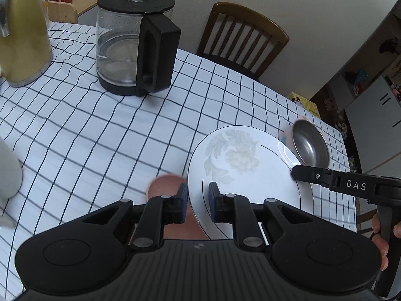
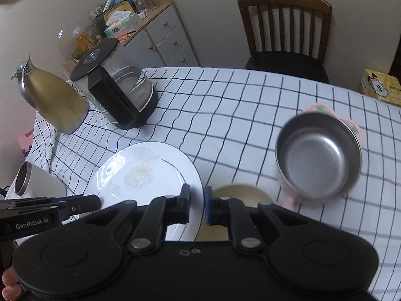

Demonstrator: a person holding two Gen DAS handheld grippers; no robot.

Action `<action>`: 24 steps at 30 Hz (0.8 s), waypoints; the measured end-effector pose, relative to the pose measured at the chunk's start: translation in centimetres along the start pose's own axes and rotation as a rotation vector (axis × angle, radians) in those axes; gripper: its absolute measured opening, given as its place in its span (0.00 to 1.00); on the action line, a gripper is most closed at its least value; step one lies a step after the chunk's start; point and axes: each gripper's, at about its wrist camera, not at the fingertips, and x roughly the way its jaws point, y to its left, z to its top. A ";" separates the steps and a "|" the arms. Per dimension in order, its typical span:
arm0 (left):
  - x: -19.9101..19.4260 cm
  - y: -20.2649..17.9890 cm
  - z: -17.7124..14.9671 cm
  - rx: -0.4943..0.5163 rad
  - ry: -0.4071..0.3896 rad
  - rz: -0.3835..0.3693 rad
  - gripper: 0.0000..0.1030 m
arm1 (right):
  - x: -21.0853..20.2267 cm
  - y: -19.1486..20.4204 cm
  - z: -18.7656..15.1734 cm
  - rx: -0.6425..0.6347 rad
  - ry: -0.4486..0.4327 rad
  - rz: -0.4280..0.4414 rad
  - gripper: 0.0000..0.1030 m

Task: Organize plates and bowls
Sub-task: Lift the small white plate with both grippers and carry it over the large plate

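We have the white plate (image 1: pixel 240 175) pinched by its rim on both sides, our left gripper (image 1: pixel 198 195) and our right gripper (image 2: pixel 196 199) each clamped on an edge, above the checked tablecloth (image 1: pixel 100 138); the steel bowl (image 2: pixel 318 155) sits just beyond, the glass kettle (image 1: pixel 130 47) farther back

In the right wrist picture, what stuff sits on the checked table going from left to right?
White cup → gold jug → glass kettle → white plate → steel bowl.
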 end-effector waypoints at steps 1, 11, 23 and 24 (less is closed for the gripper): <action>-0.5 0.0 -0.6 0.004 -0.003 -0.004 0.16 | -0.5 0.2 -0.7 0.005 -0.003 -0.003 0.12; -4.0 0.6 -7.3 0.051 0.017 -0.027 0.16 | -3.9 2.1 -7.9 0.060 -0.017 -0.024 0.11; -7.5 2.0 -16.0 0.111 0.045 -0.059 0.16 | -7.1 4.0 -18.4 0.151 -0.025 -0.037 0.11; -7.7 2.2 -16.8 0.113 0.052 -0.063 0.16 | -7.3 4.1 -19.3 0.162 -0.025 -0.040 0.11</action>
